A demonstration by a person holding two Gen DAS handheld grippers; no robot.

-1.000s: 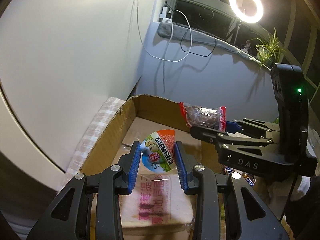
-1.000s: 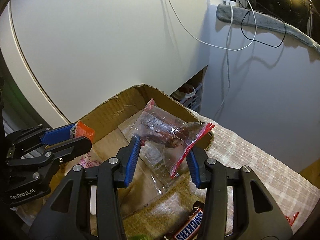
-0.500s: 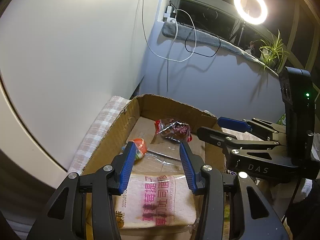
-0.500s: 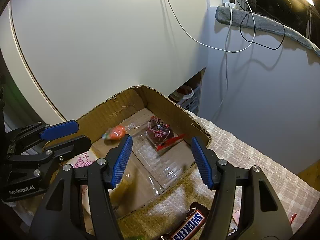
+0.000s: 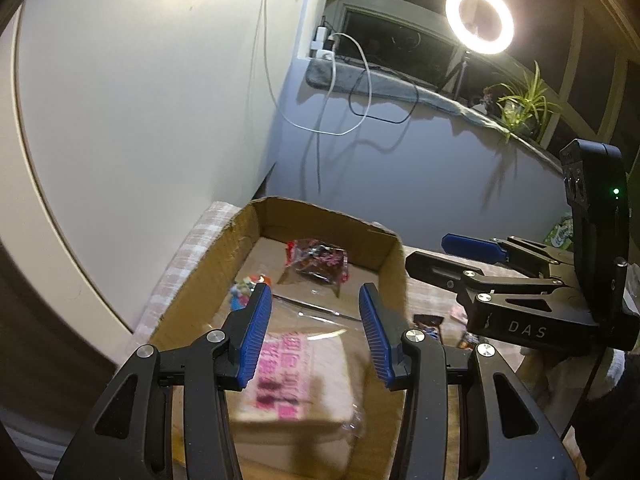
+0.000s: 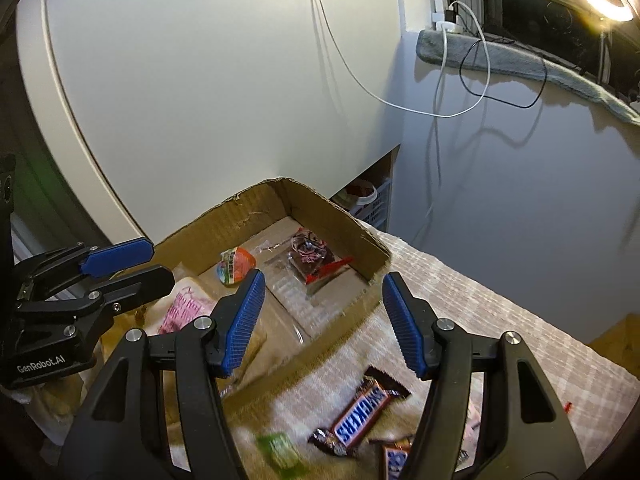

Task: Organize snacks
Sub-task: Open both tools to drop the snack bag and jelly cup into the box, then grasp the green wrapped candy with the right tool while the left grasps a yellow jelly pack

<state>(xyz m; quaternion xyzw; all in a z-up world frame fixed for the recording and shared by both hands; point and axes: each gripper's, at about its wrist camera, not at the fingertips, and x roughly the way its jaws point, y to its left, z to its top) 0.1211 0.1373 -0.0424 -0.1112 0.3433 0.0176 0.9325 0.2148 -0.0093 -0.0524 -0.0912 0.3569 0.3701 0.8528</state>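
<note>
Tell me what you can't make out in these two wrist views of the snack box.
- Bread bag, left wrist view: motion blur smears its pink print, and the left claw crosses it.
- Green packet, right wrist view: blurred, label unreadable.
- Second bar, right wrist view: cut off by the bottom edge and the right claw.
- Small colourful snack, left wrist view: blurred, partly behind a claw finger.

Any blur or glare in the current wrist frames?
Left wrist: ring light blooms but stays readable; the bread pack in the cardboard box is motion-smeared. Right wrist: flare at top right corner; Snickers bar and green wrapper blurred.
</note>
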